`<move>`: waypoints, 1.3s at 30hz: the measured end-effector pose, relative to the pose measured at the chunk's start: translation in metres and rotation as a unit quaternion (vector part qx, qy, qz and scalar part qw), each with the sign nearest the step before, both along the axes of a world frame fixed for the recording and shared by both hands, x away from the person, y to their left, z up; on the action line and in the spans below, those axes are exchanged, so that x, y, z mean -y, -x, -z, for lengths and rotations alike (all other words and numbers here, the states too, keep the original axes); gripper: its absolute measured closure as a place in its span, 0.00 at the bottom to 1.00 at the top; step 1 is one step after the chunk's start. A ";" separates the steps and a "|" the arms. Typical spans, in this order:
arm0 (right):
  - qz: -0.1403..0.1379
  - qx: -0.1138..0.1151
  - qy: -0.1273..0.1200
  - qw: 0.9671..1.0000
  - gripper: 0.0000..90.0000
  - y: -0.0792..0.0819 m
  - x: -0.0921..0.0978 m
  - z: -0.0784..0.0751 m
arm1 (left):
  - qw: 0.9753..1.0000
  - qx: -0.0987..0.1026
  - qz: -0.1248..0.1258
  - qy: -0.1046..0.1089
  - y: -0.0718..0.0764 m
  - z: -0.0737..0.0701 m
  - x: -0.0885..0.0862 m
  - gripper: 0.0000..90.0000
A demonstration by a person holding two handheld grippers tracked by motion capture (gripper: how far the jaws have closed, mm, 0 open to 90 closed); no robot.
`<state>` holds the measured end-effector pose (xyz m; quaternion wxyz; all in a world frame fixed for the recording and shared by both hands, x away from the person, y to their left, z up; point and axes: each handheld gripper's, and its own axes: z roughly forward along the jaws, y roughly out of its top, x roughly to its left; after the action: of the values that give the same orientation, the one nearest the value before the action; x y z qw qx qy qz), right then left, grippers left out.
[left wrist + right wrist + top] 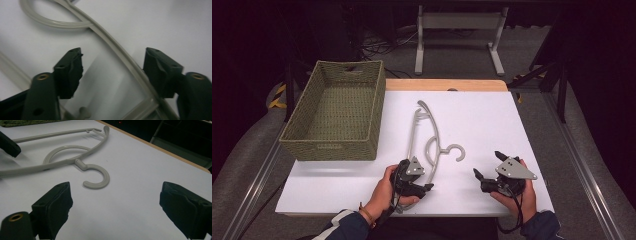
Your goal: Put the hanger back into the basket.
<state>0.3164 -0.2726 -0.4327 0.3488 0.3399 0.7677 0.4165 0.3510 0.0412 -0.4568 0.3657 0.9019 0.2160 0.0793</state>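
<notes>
White sheeting covers the table (492, 125), with a bare wooden strip along its far edge and dark floor, cables and a metal frame beyond. Woven basket (334, 112) sits at the table's far left corner, its near wall close to the left hand. Grey hanger (428, 137) lies flat mid-table, running near to far, its hook (457, 152) pointing toward the right side. Left gripper (428, 187) is at the hanger's near end, held in the left hand (384, 192); in the left gripper view its jaws stand apart and straddle the hanger's curved arm (120, 53), which passes just beside the right-hand jaw; contact cannot be confirmed. Right gripper (487, 165) is held in the right hand (519, 192) near the front right of the table, apart from the hanger. In the right gripper view its jaws are spread wide over bare sheeting, with the hook (96, 177) lying ahead of them.
</notes>
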 end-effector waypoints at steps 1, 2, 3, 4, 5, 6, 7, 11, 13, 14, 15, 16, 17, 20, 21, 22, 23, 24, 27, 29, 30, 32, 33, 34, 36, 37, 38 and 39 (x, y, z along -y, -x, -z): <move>0.000 0.000 0.001 1.000 0.12 0.000 0.000 0.000 | 1.000 -0.002 0.007 -0.019 0.001 0.000 0.002 0.45; 0.000 0.000 0.000 1.000 0.12 0.000 0.000 0.000 | 1.000 -0.004 0.012 -0.018 0.001 0.000 0.002 0.53; -0.001 -0.001 0.000 1.000 0.12 0.000 0.000 0.000 | 1.000 -0.013 0.010 -0.023 0.002 -0.001 0.001 0.57; -0.001 -0.001 0.001 1.000 0.12 0.000 0.000 0.000 | 0.999 -0.015 0.009 -0.030 0.001 -0.004 0.000 0.61; -0.001 -0.001 0.001 1.000 0.12 0.000 0.000 0.000 | 0.999 -0.015 0.009 -0.030 0.001 -0.004 0.000 0.67; -0.001 -0.001 0.001 1.000 0.12 0.000 -0.001 0.000 | 0.999 -0.017 0.010 -0.037 0.001 -0.005 -0.003 0.67; -0.002 -0.002 0.004 1.000 0.12 0.000 -0.001 0.001 | 0.999 -0.022 0.006 -0.040 0.000 -0.006 -0.006 0.72; 0.000 -0.005 0.007 1.000 0.13 -0.002 -0.001 0.001 | 0.997 -0.028 -0.010 -0.067 -0.003 -0.011 -0.017 0.78; 0.002 -0.011 0.008 1.000 0.13 -0.003 -0.001 0.001 | 0.997 -0.034 -0.020 -0.070 -0.005 -0.011 -0.023 0.79; 0.002 -0.011 0.009 1.000 0.13 -0.004 0.000 0.001 | 0.997 -0.035 -0.024 -0.071 -0.007 -0.011 -0.025 0.80; 0.005 -0.014 0.009 1.000 0.13 -0.005 -0.001 0.002 | 0.996 -0.037 -0.029 -0.073 -0.007 -0.012 -0.027 0.80; 0.007 -0.016 0.011 1.000 0.13 -0.005 -0.001 0.002 | 0.996 -0.033 -0.038 -0.080 -0.009 -0.012 -0.031 0.81; 0.013 -0.020 0.018 1.000 0.13 -0.006 -0.001 0.002 | 0.995 -0.033 -0.046 -0.081 -0.010 -0.013 -0.032 0.81; 0.020 -0.025 0.017 0.999 0.14 -0.007 0.001 0.002 | 0.994 -0.037 -0.047 -0.087 -0.014 -0.013 -0.033 0.76; 0.022 -0.026 0.017 0.999 0.14 -0.007 0.002 0.002 | 0.994 -0.029 -0.053 -0.095 -0.015 -0.013 -0.031 0.73; 0.024 -0.028 0.015 0.999 0.14 -0.008 0.003 0.002 | 0.993 -0.030 -0.056 -0.099 -0.015 -0.014 -0.030 0.68; 0.024 -0.028 0.015 0.999 0.14 -0.008 0.003 0.002 | 0.993 -0.030 -0.056 -0.099 -0.015 -0.014 -0.030 0.68; 0.028 -0.031 0.016 0.999 0.14 -0.009 0.003 0.003 | 0.993 -0.034 -0.051 -0.100 -0.018 -0.014 -0.029 0.68; 0.027 -0.036 0.017 0.999 0.14 -0.010 0.002 0.004 | 0.994 -0.043 -0.049 -0.092 -0.024 -0.013 -0.028 0.68; 0.024 -0.039 0.022 0.999 0.14 -0.010 0.000 0.005 | 0.993 -0.048 -0.045 -0.094 -0.028 -0.014 -0.026 0.68; 0.024 -0.040 0.024 0.999 0.14 -0.010 0.000 0.005 | 0.994 -0.051 -0.044 -0.089 -0.030 -0.014 -0.026 0.68; 0.023 -0.042 0.026 0.999 0.14 -0.011 -0.001 0.006 | 0.994 -0.052 -0.042 -0.090 -0.033 -0.014 -0.025 0.70; 0.023 -0.043 0.026 0.998 0.14 -0.011 -0.001 0.006 | 0.993 -0.054 -0.043 -0.092 -0.032 -0.014 -0.024 0.72; 0.024 -0.044 0.024 0.998 0.14 -0.011 0.000 0.006 | 0.993 -0.052 -0.040 -0.094 -0.033 -0.014 -0.024 0.75; 0.026 -0.046 0.026 0.998 0.14 -0.012 0.000 0.006 | 0.994 -0.053 -0.041 -0.092 -0.034 -0.014 -0.024 0.81; 0.027 -0.048 0.026 0.998 0.14 -0.012 0.001 0.007 | 0.994 -0.054 -0.040 -0.090 -0.035 -0.014 -0.025 0.81; 0.029 -0.048 0.025 0.998 0.14 -0.012 0.001 0.006 | 0.994 -0.054 -0.040 -0.089 -0.035 -0.014 -0.025 0.81; 0.031 -0.049 0.024 0.998 0.14 -0.012 0.001 0.006 | 0.994 -0.052 -0.041 -0.088 -0.035 -0.014 -0.026 0.82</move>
<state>0.3286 -0.2738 -0.4391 0.3318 0.3749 0.7826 0.3700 0.3860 0.0669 -0.4426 0.2692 0.9240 0.2635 0.0657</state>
